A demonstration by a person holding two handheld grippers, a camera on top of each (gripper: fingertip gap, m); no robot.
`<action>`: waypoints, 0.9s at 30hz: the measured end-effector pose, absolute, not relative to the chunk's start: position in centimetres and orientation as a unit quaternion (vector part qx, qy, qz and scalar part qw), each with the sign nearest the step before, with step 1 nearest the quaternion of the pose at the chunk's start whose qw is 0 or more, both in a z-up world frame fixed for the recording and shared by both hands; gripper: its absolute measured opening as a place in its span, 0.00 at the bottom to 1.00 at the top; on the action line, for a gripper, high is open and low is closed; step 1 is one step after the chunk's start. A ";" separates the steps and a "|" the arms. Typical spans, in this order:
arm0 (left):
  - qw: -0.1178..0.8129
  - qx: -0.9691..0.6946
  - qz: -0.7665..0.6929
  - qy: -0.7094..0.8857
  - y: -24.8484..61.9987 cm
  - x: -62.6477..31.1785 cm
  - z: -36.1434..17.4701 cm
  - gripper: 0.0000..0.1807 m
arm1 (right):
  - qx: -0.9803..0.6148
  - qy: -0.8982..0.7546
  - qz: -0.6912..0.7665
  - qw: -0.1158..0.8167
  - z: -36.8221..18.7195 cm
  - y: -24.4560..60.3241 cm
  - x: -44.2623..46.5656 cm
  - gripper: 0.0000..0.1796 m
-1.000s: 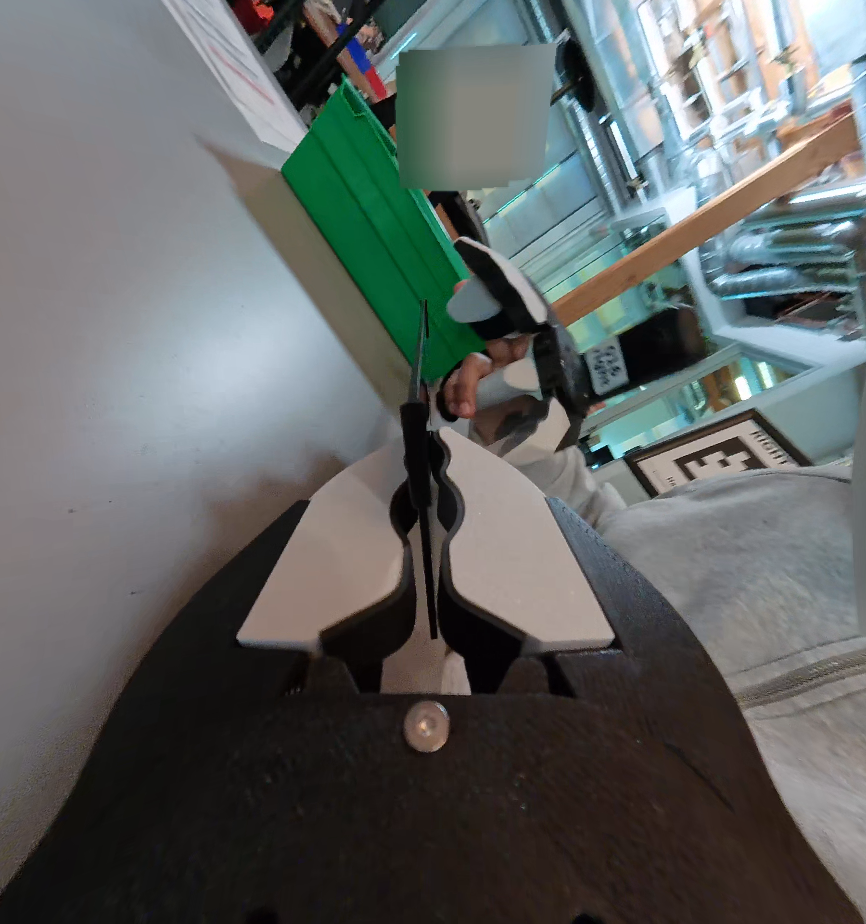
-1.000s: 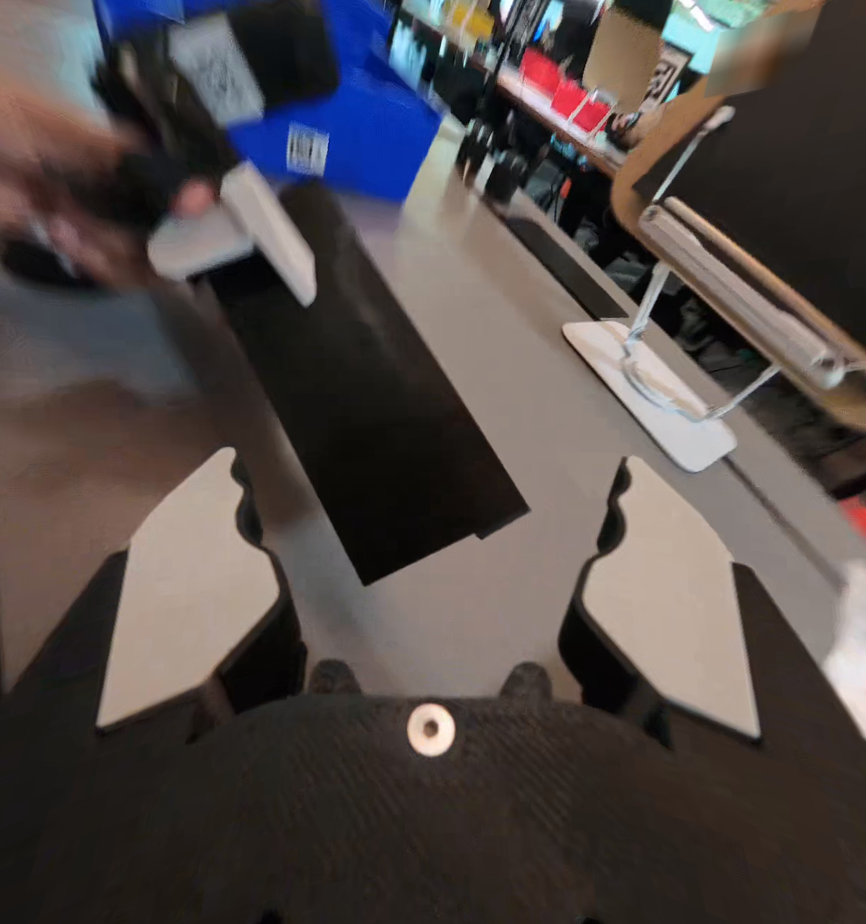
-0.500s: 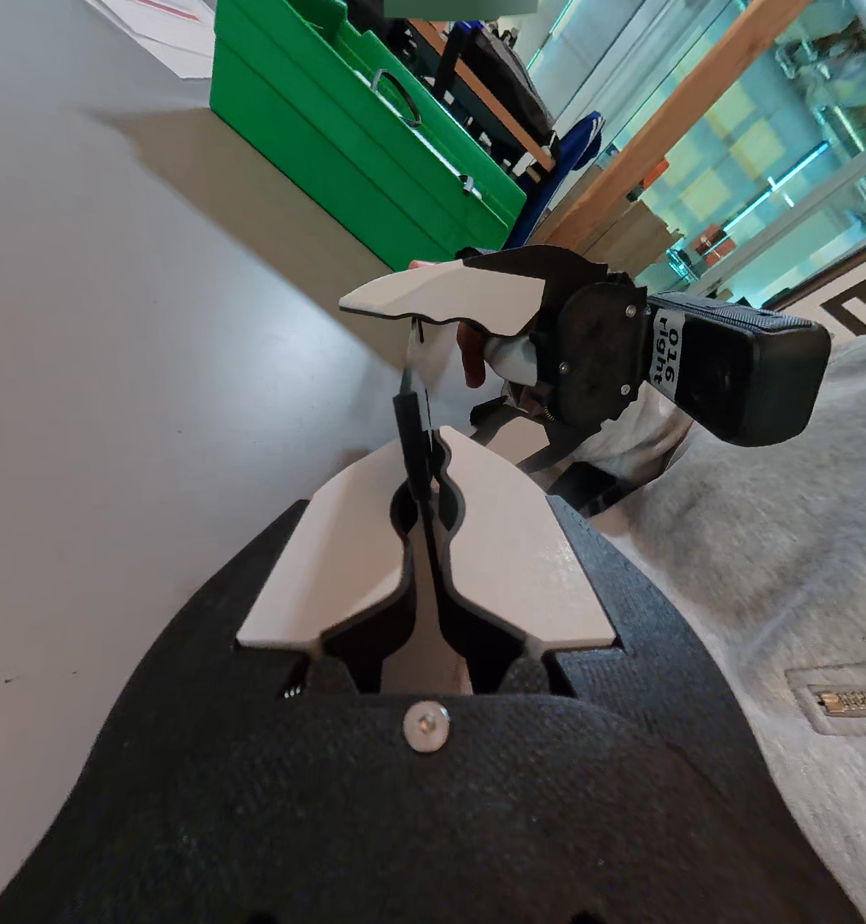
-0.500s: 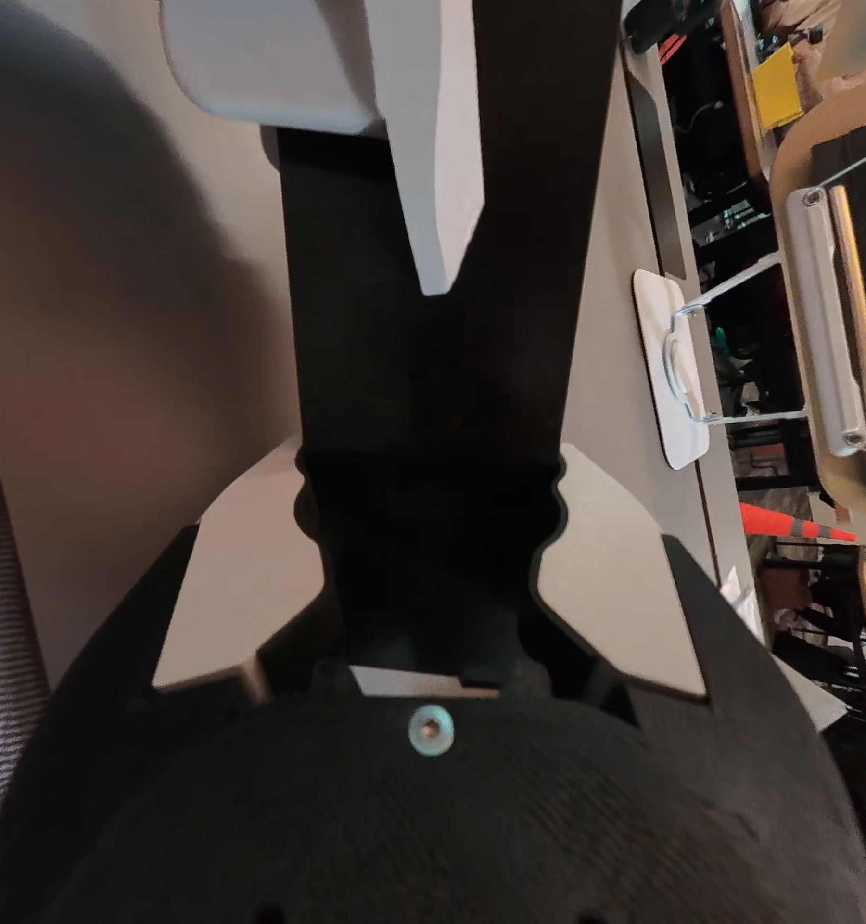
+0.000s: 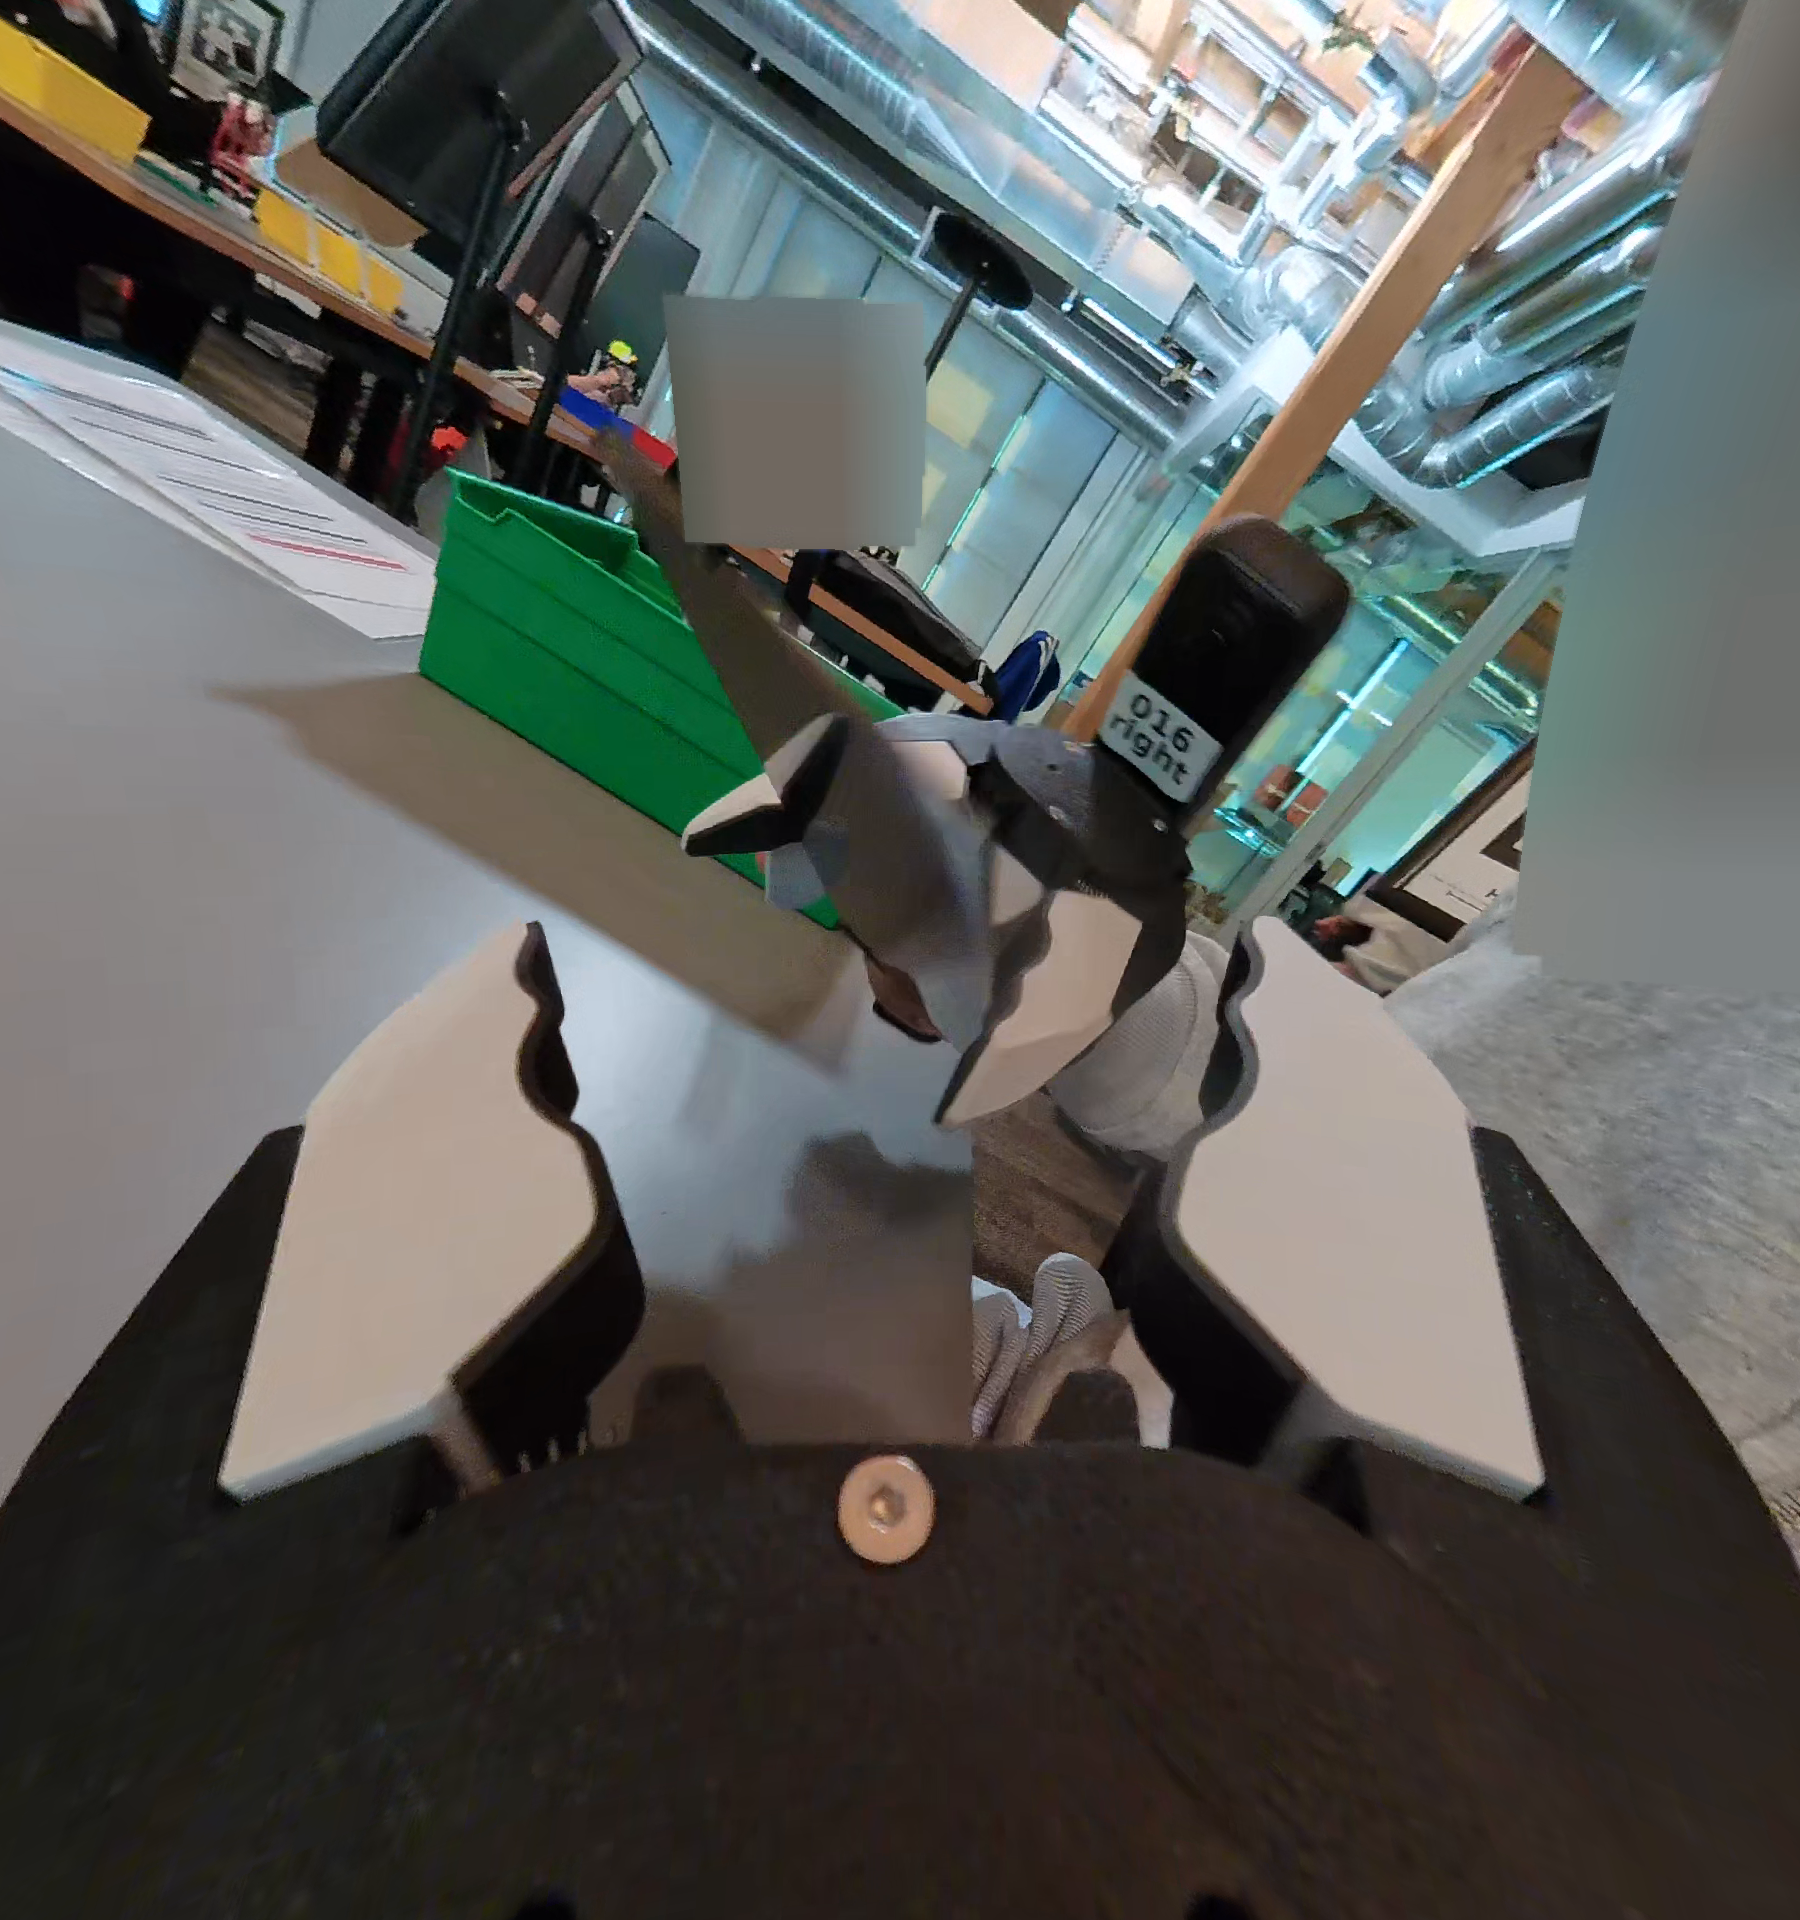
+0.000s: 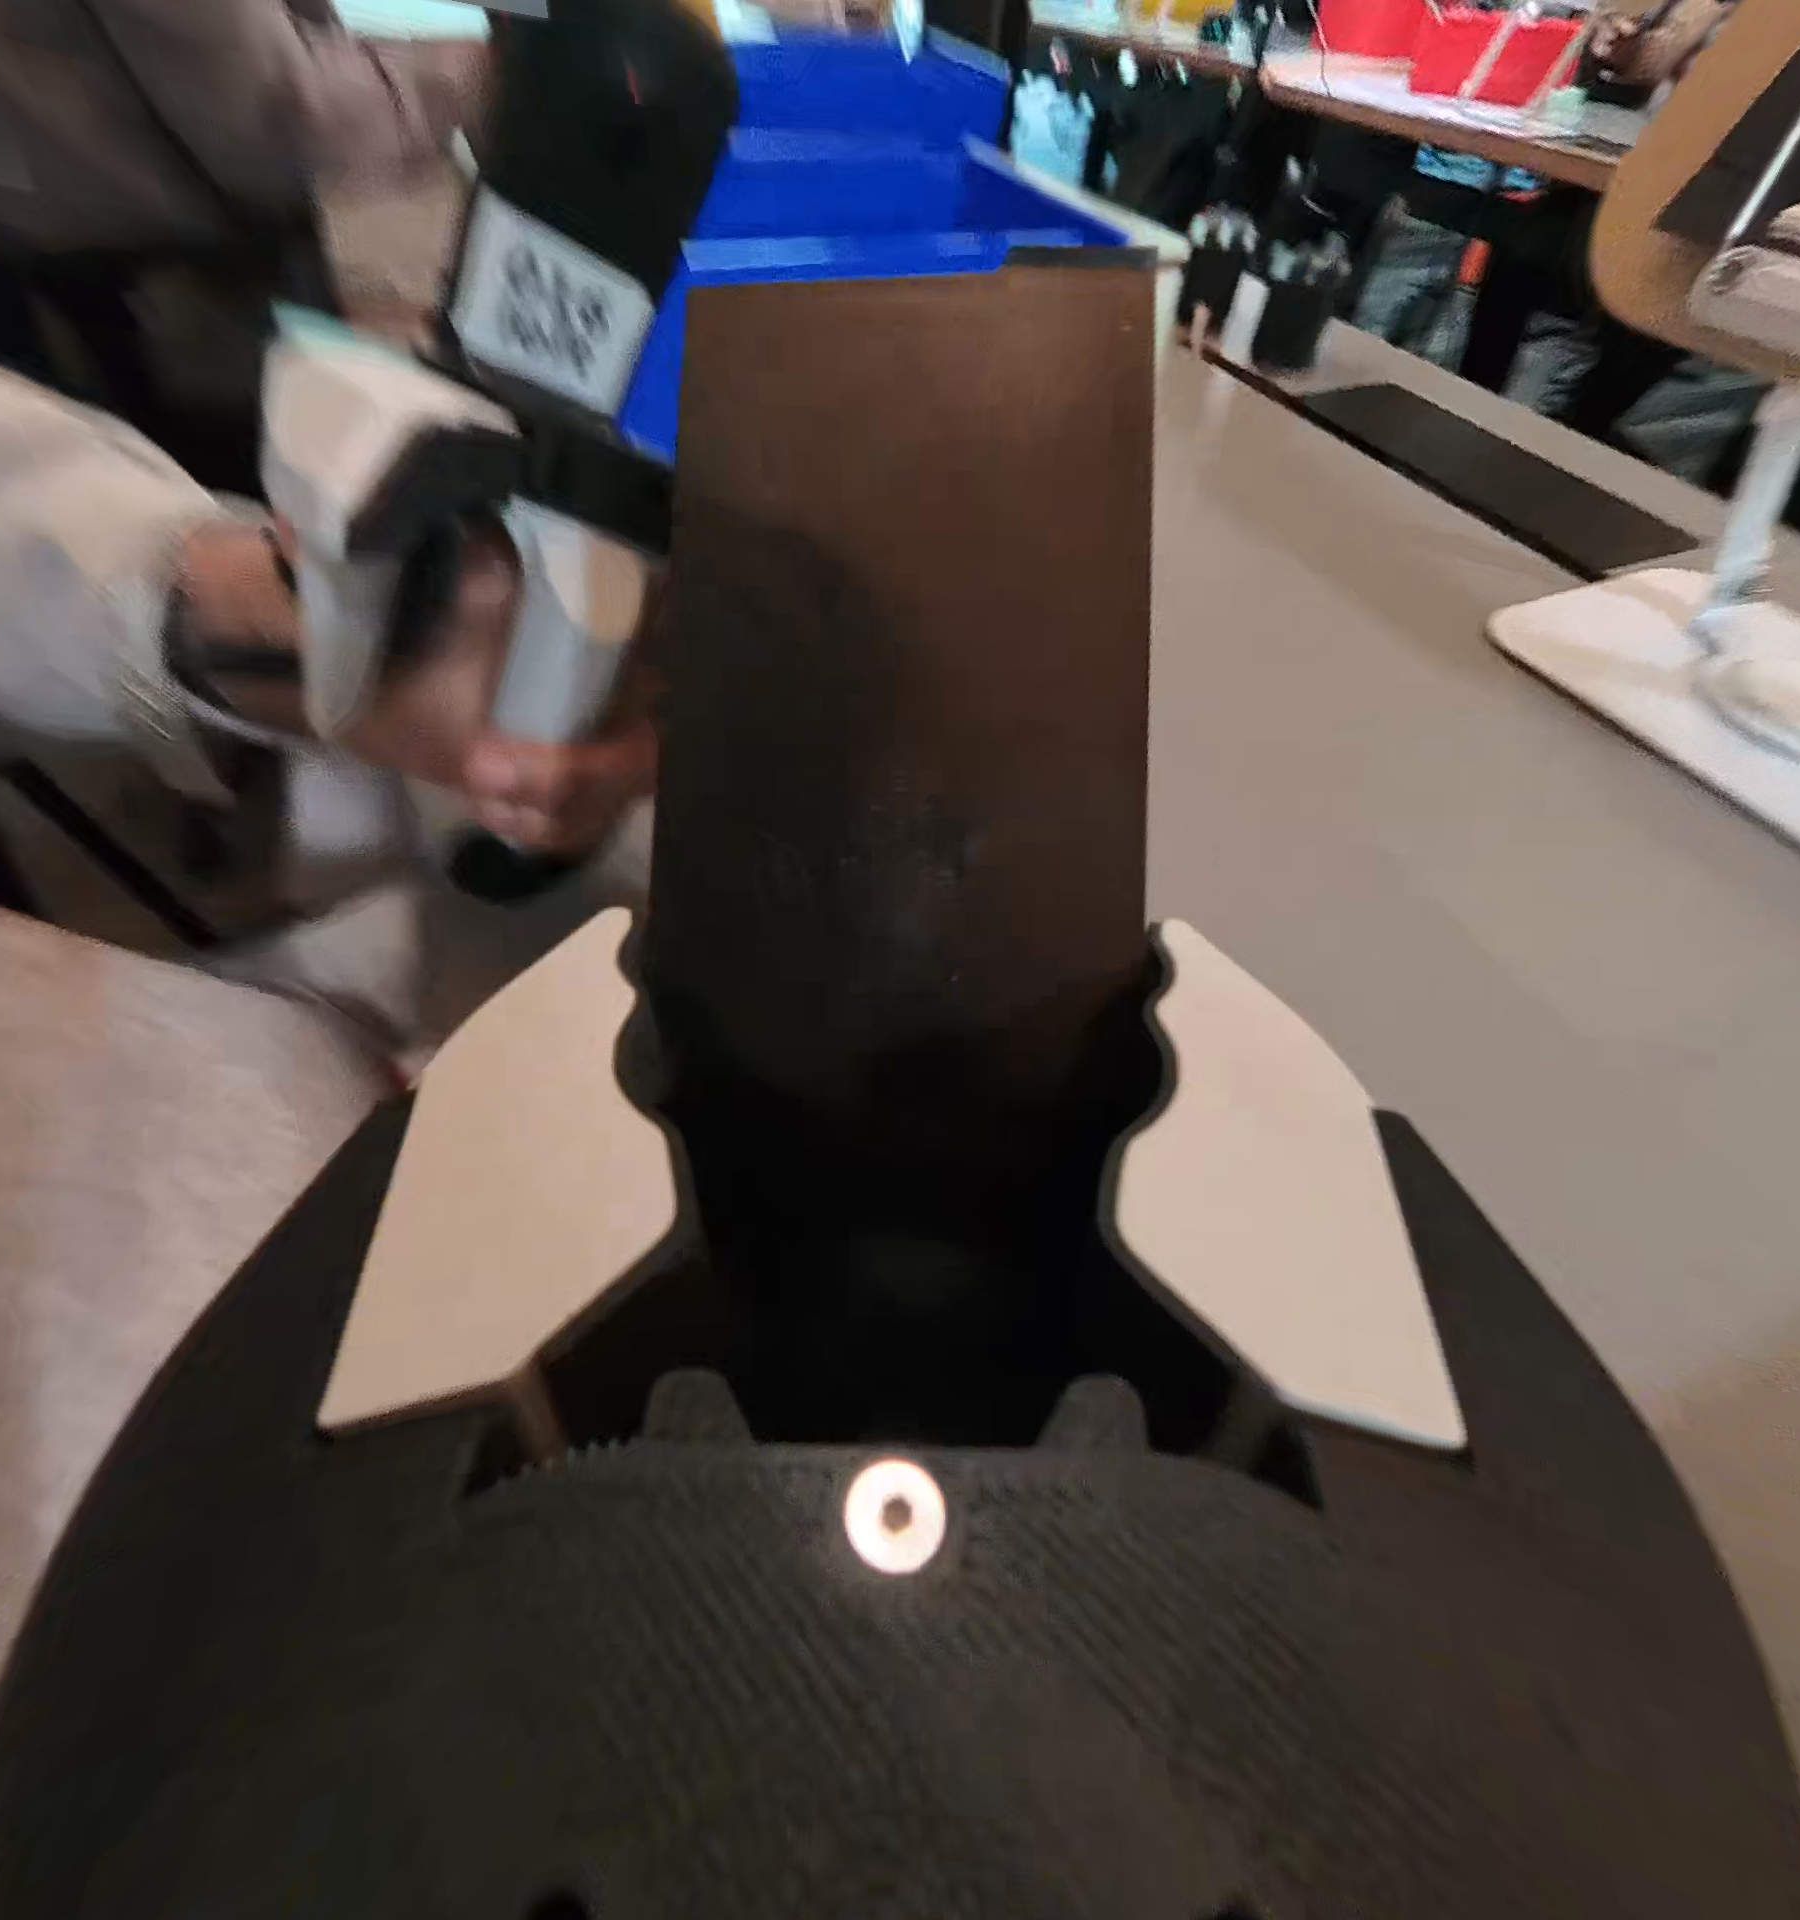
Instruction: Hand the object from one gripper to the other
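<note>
The object is a thin black flat plate [image 6: 906, 623]. My right gripper [image 6: 893, 930] is shut on it across its width, and the plate sticks out forward above the grey table [image 6: 1395, 831]. My left gripper [image 5: 888, 945] is open and empty. In the left wrist view the right gripper [image 5: 927, 894] is just ahead, a little apart, with the plate [image 5: 730, 644] rising up and to the left from it. In the right wrist view the left gripper [image 6: 460, 561] is blurred, to the left of the plate and clear of it.
A green bin [image 5: 563, 665] and paper sheets [image 5: 179, 457] lie on the table's far side. A blue bin [image 6: 854, 208] stands behind the plate. A white stand base [image 6: 1654, 665] and a black strip [image 6: 1478, 468] lie to the right. A person's grey sleeve [image 6: 44, 582] is on the left.
The left gripper was shut on the plate's edge. The right gripper came in and closed on the plate. The left gripper has opened, let go and drawn away.
</note>
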State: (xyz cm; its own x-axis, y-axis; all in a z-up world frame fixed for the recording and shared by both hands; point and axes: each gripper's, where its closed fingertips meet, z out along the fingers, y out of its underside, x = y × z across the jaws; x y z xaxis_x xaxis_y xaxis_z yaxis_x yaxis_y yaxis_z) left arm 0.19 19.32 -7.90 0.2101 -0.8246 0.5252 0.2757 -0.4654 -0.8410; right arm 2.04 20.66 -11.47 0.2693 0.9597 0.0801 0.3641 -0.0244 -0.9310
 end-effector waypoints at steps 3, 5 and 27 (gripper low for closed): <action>0.468 -0.604 -0.603 0.229 18.7 0.7 -7.3 0.69 | -0.631 -0.460 0.438 0.446 -9.8 19.4 1.1 0.50; 0.486 -0.588 -0.606 0.225 18.5 0.6 -6.4 0.70 | -0.622 -0.440 0.486 0.428 -9.4 18.6 0.5 0.50; 0.532 -0.548 -0.634 0.124 19.8 -3.3 -2.6 0.49 | -0.579 -0.425 0.552 0.423 -9.6 17.0 -1.6 0.70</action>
State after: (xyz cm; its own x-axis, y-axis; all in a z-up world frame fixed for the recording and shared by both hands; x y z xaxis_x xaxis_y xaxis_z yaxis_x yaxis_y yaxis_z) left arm -3.33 19.82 -2.61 0.1657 -0.8095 0.5633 0.5384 -0.4042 -0.7394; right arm -1.56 16.97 -9.58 0.0287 0.9594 -0.2805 0.0258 -0.2812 -0.9593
